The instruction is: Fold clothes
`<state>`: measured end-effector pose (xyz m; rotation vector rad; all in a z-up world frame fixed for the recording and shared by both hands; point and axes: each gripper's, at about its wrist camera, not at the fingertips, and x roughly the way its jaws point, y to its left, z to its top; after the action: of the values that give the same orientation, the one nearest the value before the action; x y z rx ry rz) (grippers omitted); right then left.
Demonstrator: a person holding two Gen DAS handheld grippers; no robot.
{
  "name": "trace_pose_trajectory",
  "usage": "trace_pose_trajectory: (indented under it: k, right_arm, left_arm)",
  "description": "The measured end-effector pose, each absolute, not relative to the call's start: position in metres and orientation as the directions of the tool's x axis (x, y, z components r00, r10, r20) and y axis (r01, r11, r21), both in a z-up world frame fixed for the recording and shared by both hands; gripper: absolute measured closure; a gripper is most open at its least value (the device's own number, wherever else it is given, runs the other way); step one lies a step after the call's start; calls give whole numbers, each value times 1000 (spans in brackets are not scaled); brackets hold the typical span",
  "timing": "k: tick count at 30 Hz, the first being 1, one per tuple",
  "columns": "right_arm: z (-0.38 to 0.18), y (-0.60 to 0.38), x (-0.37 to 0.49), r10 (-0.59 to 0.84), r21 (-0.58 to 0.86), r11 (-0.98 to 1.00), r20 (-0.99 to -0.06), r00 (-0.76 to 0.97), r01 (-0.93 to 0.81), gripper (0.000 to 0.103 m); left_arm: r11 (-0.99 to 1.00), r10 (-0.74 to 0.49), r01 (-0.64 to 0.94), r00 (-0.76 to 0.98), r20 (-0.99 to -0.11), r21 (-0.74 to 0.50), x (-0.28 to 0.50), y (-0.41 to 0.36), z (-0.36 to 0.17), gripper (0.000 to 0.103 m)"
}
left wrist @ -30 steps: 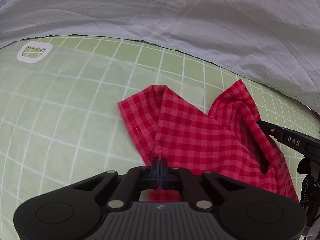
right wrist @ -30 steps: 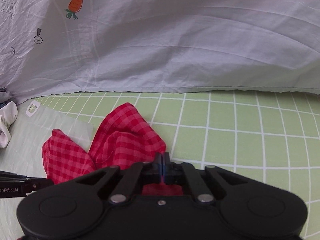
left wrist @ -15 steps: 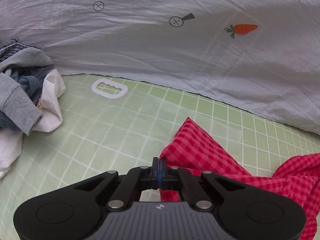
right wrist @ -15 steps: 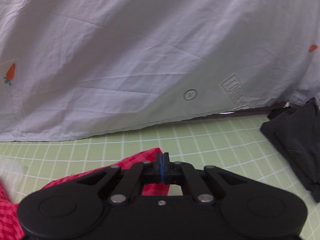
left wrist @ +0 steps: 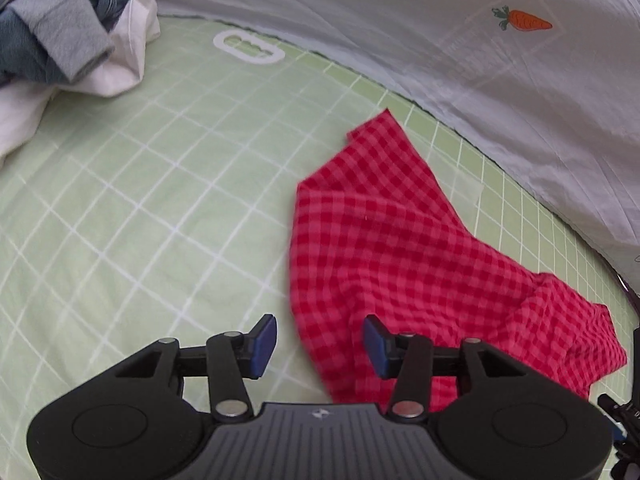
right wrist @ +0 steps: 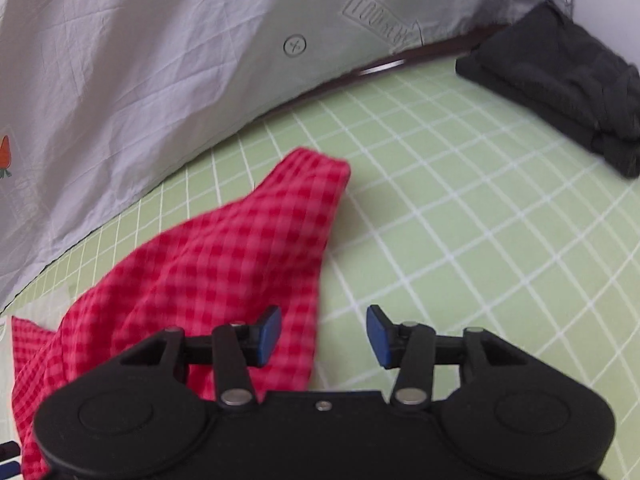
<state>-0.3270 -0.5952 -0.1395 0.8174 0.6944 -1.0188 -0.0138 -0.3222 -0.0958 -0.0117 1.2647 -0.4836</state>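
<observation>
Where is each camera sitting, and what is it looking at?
Left wrist: sits on the left gripper, facing forward over its open blue-padded fingers at the red checked cloth, the green grid mat and a clothes pile.
Right wrist: sits on the right gripper, facing over its open fingers at the same red cloth, the mat and a folded dark garment.
Shared: red cloth, green mat, and the grey sheet behind.
</observation>
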Motion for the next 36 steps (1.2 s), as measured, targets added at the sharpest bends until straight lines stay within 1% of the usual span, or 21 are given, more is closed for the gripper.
trace_pose_trajectory:
  k: [2,5,6,7,8,9,10,11,13,16,18,21,25,27,30,32,33,35,36]
  right_arm:
    - [-149,-572,-330,-386,307,276,-833,397,911,53]
    - [-154,-544,-331,-332,359,279,-834,440,891,46]
    - [-153,-539,-329,-323,358,288,-837,443,888,46]
    - [-153,-535,-327,-315,357,298,-839,444,885,48]
    - [-153,-530,-325,-307,356,307,-841,446,883,54]
    - [-152,-526,-325,-302,358,321,-839,453,877,74]
    - [-151,-523,-325,-298,360,336,-836,461,871,92]
    - [-150,-519,-325,-294,362,350,-833,468,864,96]
    - [-140,-508,-330,-319,345,375,-824,469,860,99]
    - [-107,-489,-351,-388,338,403,-779,493,851,101]
    - [-80,-474,-368,-449,316,430,-737,504,846,101]
    - [-64,-454,-389,-479,284,438,-729,489,853,101]
    - [-82,-433,-410,-448,245,429,-777,441,869,102]
    - [-97,-425,-423,-400,268,409,-806,436,872,102]
    - [-107,-414,-431,-372,257,431,-823,430,865,102]
    - [-113,-408,-433,-352,263,447,-827,439,855,100]
    - [-115,-406,-432,-342,269,456,-827,446,848,97]
    - [-118,-403,-430,-324,281,474,-825,462,835,85]
    - [-119,-402,-428,-316,288,482,-824,471,827,69]
  left_arm:
    - [894,-380,317,156,-912,-318,-25,-318,-106,52]
    - [875,-428,289,92,-899,-388,-38,-314,-117,52]
    - [869,-444,280,72,-893,-409,-42,-313,-120,52]
    - [862,-457,277,59,-887,-426,-43,-314,-120,52]
    - [857,-464,282,53,-884,-432,-44,-315,-120,55]
    - [857,-460,291,63,-885,-425,-46,-315,-120,68]
    - [856,-456,305,65,-888,-417,-47,-317,-119,81]
    - [854,-455,315,68,-888,-414,-49,-317,-118,96]
    - [841,-487,309,80,-870,-443,-54,-309,-109,96]
    - [802,-554,349,137,-821,-484,-71,-287,-73,97]
    - [778,-593,373,167,-788,-506,-82,-267,-50,97]
    - [777,-598,371,181,-781,-508,-98,-236,-37,97]
    - [828,-509,360,158,-846,-430,-120,-210,-58,97]
    - [850,-472,315,103,-875,-421,-130,-195,-76,97]
    - [871,-428,299,76,-901,-389,-147,-176,-93,97]
    - [886,-395,294,74,-915,-359,-155,-165,-100,97]
    - [892,-385,287,74,-920,-350,-158,-160,-102,97]
    - [895,-382,280,76,-921,-348,-163,-153,-103,97]
    - [895,-383,277,79,-921,-348,-165,-150,-102,96]
